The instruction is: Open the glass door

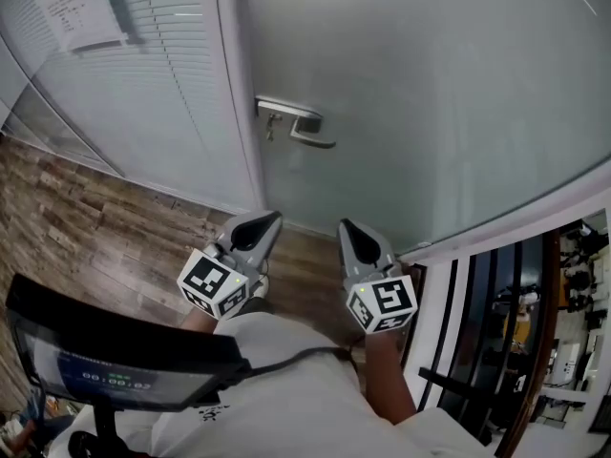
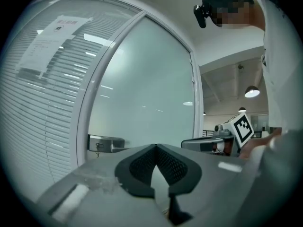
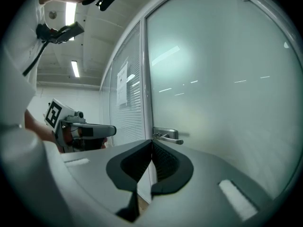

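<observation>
Frosted glass door [image 1: 430,84] stands shut ahead of us, its silver lever handle [image 1: 304,127] at the left edge by the white frame [image 1: 234,84]. We hold our left gripper [image 1: 267,221] and right gripper [image 1: 347,229] side by side, short of that handle — both pairs of fingers [image 2: 142,163] pressed together.

The person is wearing a white shirt [image 1: 286,399] with a thin dark strap [image 1: 286,359] running across it. The left hand-held gripper [image 1: 265,221] and the right hand-held gripper [image 1: 347,229] are showing grey shells and black ribbed pads [image 2: 139,164], each carrying a cube [image 1: 212,282] of black-and-white square markers.
</observation>
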